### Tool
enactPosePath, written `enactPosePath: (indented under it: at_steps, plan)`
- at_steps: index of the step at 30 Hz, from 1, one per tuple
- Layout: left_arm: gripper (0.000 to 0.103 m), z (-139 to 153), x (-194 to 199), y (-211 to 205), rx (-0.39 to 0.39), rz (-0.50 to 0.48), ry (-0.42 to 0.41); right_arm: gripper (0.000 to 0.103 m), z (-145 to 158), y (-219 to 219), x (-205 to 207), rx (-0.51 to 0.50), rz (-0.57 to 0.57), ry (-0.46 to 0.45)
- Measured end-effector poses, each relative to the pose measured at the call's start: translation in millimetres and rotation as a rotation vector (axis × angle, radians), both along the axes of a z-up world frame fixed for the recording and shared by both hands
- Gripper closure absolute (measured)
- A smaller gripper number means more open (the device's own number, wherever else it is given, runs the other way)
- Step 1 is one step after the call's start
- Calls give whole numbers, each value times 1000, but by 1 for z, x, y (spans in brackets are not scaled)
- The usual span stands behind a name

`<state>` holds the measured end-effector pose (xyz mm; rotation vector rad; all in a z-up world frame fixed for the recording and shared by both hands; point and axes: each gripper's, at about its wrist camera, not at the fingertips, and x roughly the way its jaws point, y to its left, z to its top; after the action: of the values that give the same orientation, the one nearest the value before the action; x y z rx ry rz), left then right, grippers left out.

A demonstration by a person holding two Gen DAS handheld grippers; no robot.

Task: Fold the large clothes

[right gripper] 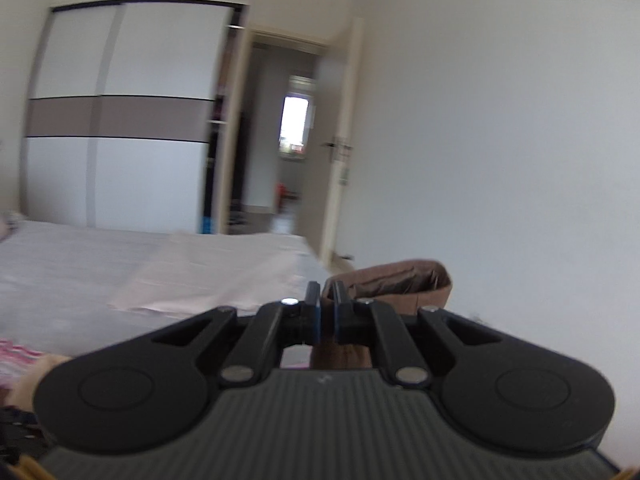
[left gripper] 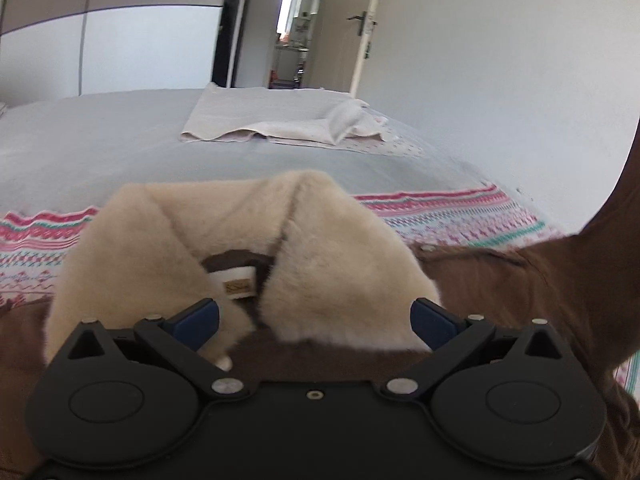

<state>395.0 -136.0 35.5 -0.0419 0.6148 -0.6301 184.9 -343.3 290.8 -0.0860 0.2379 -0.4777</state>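
Judging by how things lie, we are early in folding the coat [left gripper: 480,280]: it is on the bed [left gripper: 120,148], its cream fur collar [left gripper: 240,240] spread open toward us with the neck label [left gripper: 236,282] showing, and the brown body runs out to the sides with no fold that we can see. Our left gripper [left gripper: 315,316] hovers just over the collar with its jaws wide apart and nothing between the blue pads [left gripper: 198,318]; whether the pads touch the fur we cannot tell. Our right gripper [right gripper: 326,312] is pinched nearly together on a brown piece of the coat, which looks like a sleeve end [right gripper: 394,280], raised clear of the bed; in the left view the same brown cloth climbs up along the right edge. So we judge that one sleeve is being lifted, perhaps to be laid across the body, and that all of the real folding is left: both sleeves in, then the body doubled over. Farther up the bed lies a pale folded cloth [left gripper: 276,116], which may be an item already done, though we cannot be sure. The right view is blurred, so the exact grip on the sleeve end stays uncertain.
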Motion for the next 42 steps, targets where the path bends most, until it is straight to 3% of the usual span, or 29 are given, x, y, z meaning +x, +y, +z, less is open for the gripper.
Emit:
enactPosePath:
  at_steps: [5, 9, 14, 16, 18, 19, 21, 24, 28, 31, 33, 36, 39, 42]
  plan:
    - [0, 7, 14, 24, -58, 49, 28, 98, -5, 66, 44, 43, 250, 52]
    - [0, 9, 22, 38, -79, 65, 24, 98, -21, 111, 70, 156, 442, 121]
    - [1, 5, 39, 60, -102, 109, 71, 96, -66, 134, 100, 305, 631, 288]
    - [1, 5, 42, 65, -115, 101, 86, 87, -77, 135, 99, 339, 652, 308]
    - [2, 7, 43, 69, -141, 91, 105, 46, -80, 118, 96, 362, 647, 271]
    - [2, 9, 42, 71, -153, 79, 112, 42, -79, 105, 92, 372, 636, 232]
    - [2, 12, 42, 76, -178, 66, 127, 41, -81, 74, 82, 392, 592, 180]
    - [2, 14, 45, 81, -217, 31, 174, 35, -108, 22, 62, 476, 453, 79]
    - [3, 13, 43, 77, -238, -72, 239, 33, -172, -46, 51, 623, 245, 16]
    - [9, 7, 42, 65, -201, -72, 251, 33, -221, -89, 44, 779, 124, -14]
    - [12, 2, 40, 58, -170, -32, 253, 33, -243, -112, 56, 891, 102, 28]
    - [15, 7, 30, 55, -128, 33, 233, 33, -256, -138, 52, 1005, 160, -15]
    - [15, 21, 15, 56, -96, 82, 229, 32, -253, -158, 44, 1034, 147, -46]
    - [15, 20, -3, 51, -50, 92, 278, 30, -255, -167, 36, 1031, 77, -54]
